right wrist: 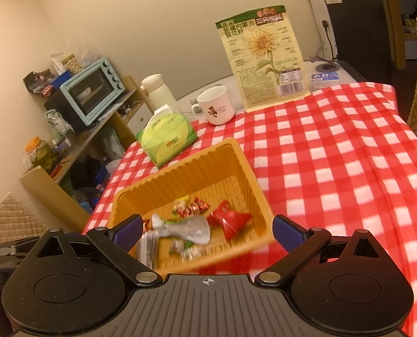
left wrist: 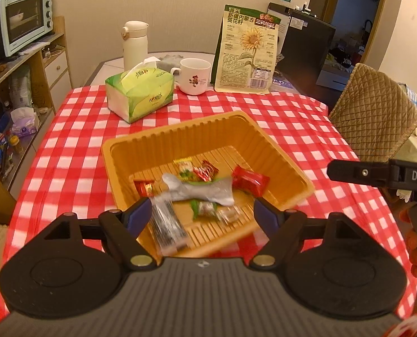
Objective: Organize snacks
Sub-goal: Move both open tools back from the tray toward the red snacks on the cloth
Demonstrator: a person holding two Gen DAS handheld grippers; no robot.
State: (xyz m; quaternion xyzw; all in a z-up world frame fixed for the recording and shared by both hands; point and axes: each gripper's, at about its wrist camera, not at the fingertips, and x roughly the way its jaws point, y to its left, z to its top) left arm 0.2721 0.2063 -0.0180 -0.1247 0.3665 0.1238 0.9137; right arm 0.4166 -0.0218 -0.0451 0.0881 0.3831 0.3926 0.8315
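An orange plastic tray (left wrist: 180, 137) sits on the red-and-white checked tablecloth (left wrist: 76, 140). In it lie a silver packet (left wrist: 205, 192), a red candy (left wrist: 249, 181), a green-wrapped candy (left wrist: 205, 207), small red and yellow sweets (left wrist: 197, 170) and a blurred clear-wrapped bar (left wrist: 167, 227) at the near left corner. My left gripper (left wrist: 204, 214) hangs open above the tray's near side, gripping nothing; the bar shows just beside its left finger. My right gripper (right wrist: 208, 231) stands wide open over the same tray (right wrist: 180, 165), nothing between its fingers. Part of it shows at the right of the left wrist view (left wrist: 377, 174).
Behind the tray stand a green tissue box (left wrist: 139, 95), a white mug (left wrist: 194, 75), a tall sunflower-seed bag (left wrist: 247, 50) and a white flask (left wrist: 134, 45). A quilted chair back (left wrist: 374, 112) is at the table's right; a shelf with a toaster oven (left wrist: 26, 19) is on the left.
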